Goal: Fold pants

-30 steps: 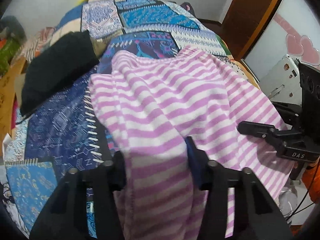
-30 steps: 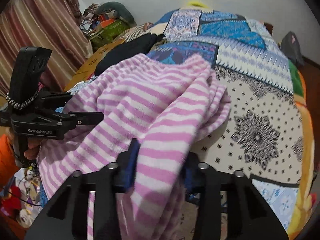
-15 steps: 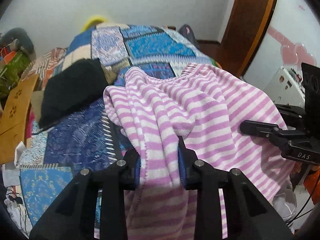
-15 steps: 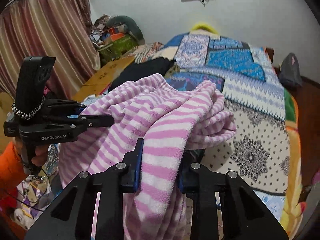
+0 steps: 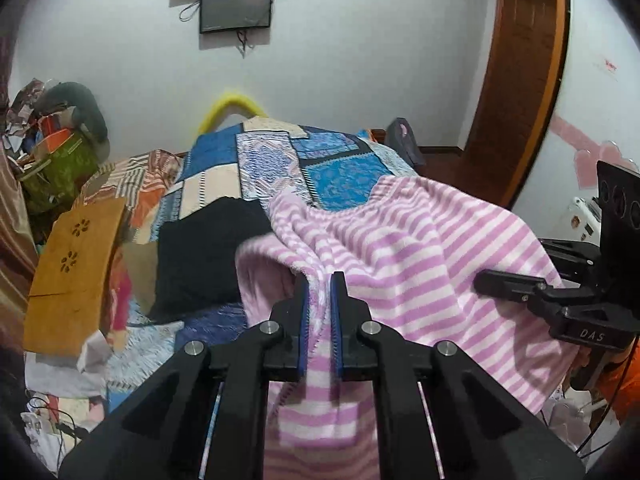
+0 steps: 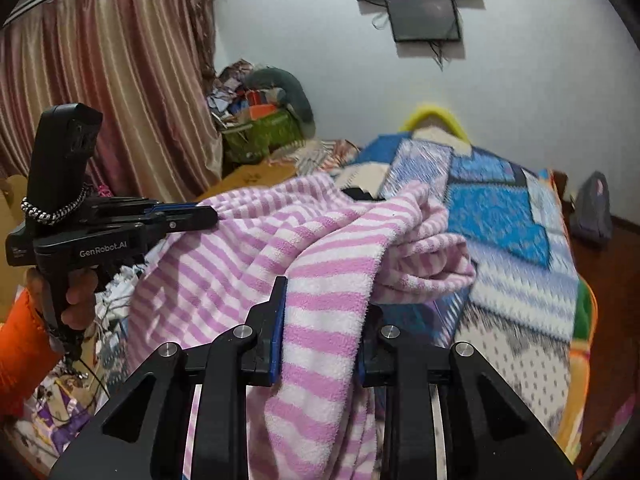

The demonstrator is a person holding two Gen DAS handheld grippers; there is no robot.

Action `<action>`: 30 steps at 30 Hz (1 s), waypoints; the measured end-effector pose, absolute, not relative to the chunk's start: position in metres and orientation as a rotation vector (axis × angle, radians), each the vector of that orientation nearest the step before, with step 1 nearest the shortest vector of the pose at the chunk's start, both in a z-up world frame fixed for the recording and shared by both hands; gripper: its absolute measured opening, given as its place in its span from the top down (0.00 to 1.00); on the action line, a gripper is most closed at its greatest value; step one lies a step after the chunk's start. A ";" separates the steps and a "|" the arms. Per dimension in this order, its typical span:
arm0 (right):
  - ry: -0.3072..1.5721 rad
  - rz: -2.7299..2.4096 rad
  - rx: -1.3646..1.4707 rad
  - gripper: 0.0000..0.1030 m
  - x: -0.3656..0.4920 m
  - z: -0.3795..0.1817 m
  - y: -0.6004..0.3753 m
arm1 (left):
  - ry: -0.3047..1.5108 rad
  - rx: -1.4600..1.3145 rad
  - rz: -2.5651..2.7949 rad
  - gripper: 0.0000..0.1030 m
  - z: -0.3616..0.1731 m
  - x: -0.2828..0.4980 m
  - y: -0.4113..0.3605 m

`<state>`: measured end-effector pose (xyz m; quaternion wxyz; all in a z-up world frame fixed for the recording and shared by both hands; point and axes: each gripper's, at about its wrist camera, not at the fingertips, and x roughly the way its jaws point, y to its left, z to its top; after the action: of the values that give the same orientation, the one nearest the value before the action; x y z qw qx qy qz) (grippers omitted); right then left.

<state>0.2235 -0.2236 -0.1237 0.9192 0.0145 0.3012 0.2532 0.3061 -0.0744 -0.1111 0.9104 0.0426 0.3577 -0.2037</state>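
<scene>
The lower part of the pants drops out of sight below both wrist views, so legs and waistband cannot be told apart. They are fleecy terry cloth in pink and white stripes, bunched into soft folds and held up above the bed between the 2 grippers, with the far bulge sagging toward the quilt.

The left gripper is clenched on a thin pinch of the cloth; its jaws have just been closing, and the blue ribbed pads stand almost together with fabric squeezed between them. The right gripper grasps a thicker bundle of the same cloth, which fills the gap and covers most of its right-hand pad. In the right wrist view a hand in an orange sleeve grips the left tool's handle; only the fingers show.

The bed carries a patchwork quilt of blue, cream and dotted panels. A black garment lies on it behind the pants, its outline partly hidden by them. A dark screen hangs on the white wall, and ribbed pinkish curtains hang at the left. The heap of clutter in the corner is too jumbled to identify.
</scene>
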 end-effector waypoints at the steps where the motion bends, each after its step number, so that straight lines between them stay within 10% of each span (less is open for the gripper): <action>1: 0.632 0.530 0.020 0.77 0.232 -0.124 -0.217 | 0.753 0.080 -0.426 0.91 -0.114 0.311 -0.070; 13: 0.936 0.498 0.084 0.77 0.267 -0.233 -0.238 | 1.094 0.037 -0.451 0.90 -0.240 0.343 -0.050; 19: 0.963 0.505 0.093 0.72 0.259 -0.237 -0.243 | 1.085 0.041 -0.396 0.35 -0.242 0.338 -0.032; 24: 0.930 0.427 0.057 0.42 0.246 -0.225 -0.251 | 1.095 0.011 -0.376 0.28 -0.235 0.337 -0.019; 30: 0.942 0.393 0.068 0.30 0.241 -0.230 -0.260 | 1.154 0.000 -0.425 0.06 -0.256 0.328 -0.037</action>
<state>0.2408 -0.2602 -0.2303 0.8719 0.0325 0.4509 0.1881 0.3278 -0.0367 -0.2559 0.8167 0.0001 0.5414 -0.1994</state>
